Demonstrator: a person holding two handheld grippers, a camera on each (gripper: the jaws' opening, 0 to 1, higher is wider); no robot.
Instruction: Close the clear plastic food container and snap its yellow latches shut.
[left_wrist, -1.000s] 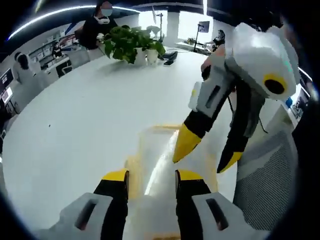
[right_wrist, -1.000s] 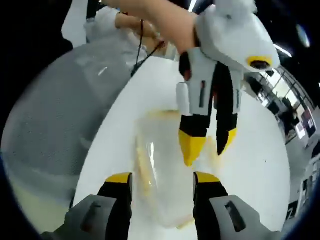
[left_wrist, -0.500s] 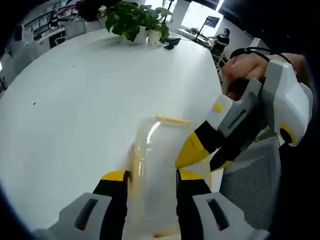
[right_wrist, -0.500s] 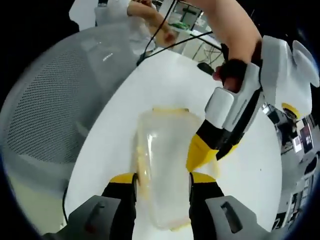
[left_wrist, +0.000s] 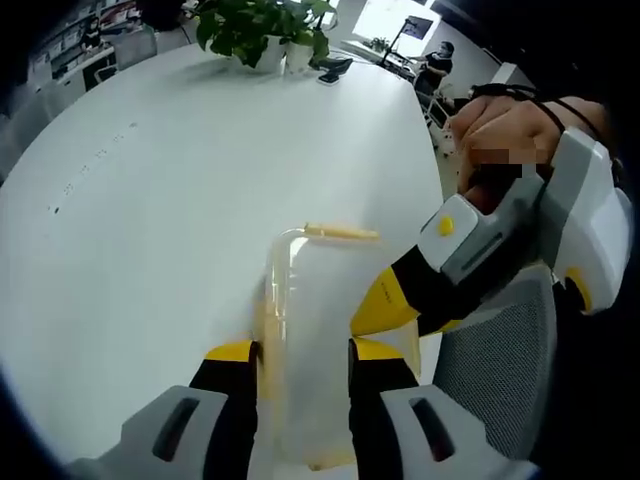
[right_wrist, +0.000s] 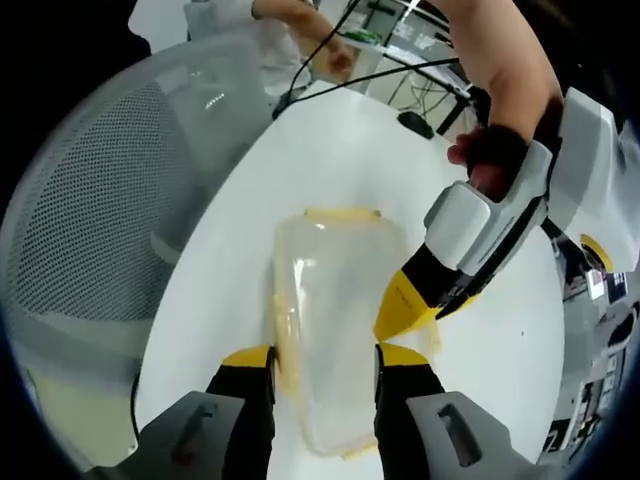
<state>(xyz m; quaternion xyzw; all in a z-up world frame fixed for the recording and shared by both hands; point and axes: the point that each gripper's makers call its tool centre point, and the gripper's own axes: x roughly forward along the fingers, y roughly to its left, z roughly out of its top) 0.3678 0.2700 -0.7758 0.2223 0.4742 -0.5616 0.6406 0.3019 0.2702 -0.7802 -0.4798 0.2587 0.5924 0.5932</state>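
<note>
A clear rectangular plastic food container with yellow latches (left_wrist: 320, 340) (right_wrist: 335, 330) lies on the round white counter (left_wrist: 170, 200) (right_wrist: 340, 150), near the counter's edge and close beside a grey mesh office chair (left_wrist: 490, 375) (right_wrist: 90, 230).

In the left gripper view, the left hand-held gripper (left_wrist: 292, 352) has its two yellow-tipped black jaws standing apart, one on each side of the container's near end; whether they press on its walls cannot be told. The right hand-held gripper (left_wrist: 405, 305), gripped by a hand (left_wrist: 500, 140), reaches in from the right, its yellow tips resting at the container's right side. How far apart its jaws stand cannot be told there.

In the right gripper view, the right hand-held gripper's (right_wrist: 315, 358) own jaws likewise straddle the container's near end, parted about as wide as the box. The left hand-held gripper (right_wrist: 415, 305) comes in from the right with its yellow tip against the container's long side.

One yellow latch (left_wrist: 342, 232) (right_wrist: 342, 213) lies along the container's far end. A green potted plant (left_wrist: 262, 28) stands at the counter's far edge, well apart from the container.
</note>
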